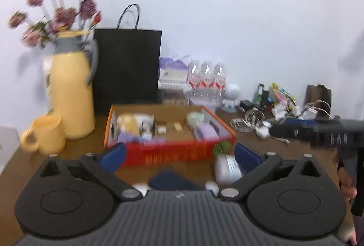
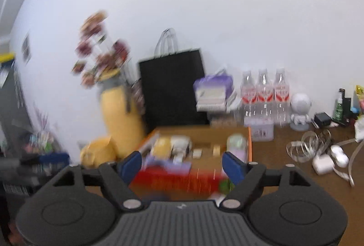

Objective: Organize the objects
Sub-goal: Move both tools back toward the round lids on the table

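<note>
A red and orange cardboard box (image 1: 173,152) sits on the brown table, holding several small items. It also shows in the right wrist view (image 2: 177,180). My left gripper (image 1: 179,156) is open and empty in front of the box. A white packet with a green sprig (image 1: 226,167) lies by its right finger, and a dark blue object (image 1: 170,180) lies under it. My right gripper (image 2: 182,166) is open and empty, just before the box. Both views are blurred.
A yellow jug with dried flowers (image 1: 68,91), a yellow cup (image 1: 45,135), a black paper bag (image 1: 127,68), three water bottles (image 1: 207,80), a white figure (image 1: 231,98) and tangled cables and chargers (image 1: 261,125) stand around the box. The other gripper (image 1: 323,134) reaches in from the right.
</note>
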`<action>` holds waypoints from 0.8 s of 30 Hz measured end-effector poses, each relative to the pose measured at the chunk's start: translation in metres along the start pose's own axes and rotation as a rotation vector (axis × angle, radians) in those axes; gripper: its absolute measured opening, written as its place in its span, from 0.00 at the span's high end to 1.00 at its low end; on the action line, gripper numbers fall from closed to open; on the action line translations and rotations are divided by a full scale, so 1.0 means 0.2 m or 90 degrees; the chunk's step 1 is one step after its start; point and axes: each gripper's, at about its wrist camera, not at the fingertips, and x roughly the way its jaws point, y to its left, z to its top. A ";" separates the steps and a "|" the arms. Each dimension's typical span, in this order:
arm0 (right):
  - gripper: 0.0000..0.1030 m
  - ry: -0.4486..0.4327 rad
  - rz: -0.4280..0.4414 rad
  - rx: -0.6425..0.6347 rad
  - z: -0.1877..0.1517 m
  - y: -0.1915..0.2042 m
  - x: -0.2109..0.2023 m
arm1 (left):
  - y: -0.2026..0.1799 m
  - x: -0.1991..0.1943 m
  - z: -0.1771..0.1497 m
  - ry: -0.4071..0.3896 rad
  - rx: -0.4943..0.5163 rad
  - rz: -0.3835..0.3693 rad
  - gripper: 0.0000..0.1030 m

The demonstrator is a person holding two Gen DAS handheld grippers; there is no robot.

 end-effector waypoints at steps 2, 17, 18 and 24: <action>0.25 0.009 -0.005 -0.023 -0.19 0.07 -0.14 | -0.01 -0.12 -0.13 0.014 -0.011 0.016 0.00; 0.25 0.053 -0.137 0.033 -0.55 0.12 -0.66 | -0.17 -0.10 -0.33 0.002 0.073 -0.122 0.00; 0.26 0.043 -0.147 0.047 -0.54 0.08 -0.63 | -0.20 0.00 -0.33 -0.003 0.094 -0.140 0.01; 0.53 0.067 -0.147 0.123 -0.55 -0.14 -0.22 | -0.30 0.68 -0.22 0.118 0.162 -0.166 0.33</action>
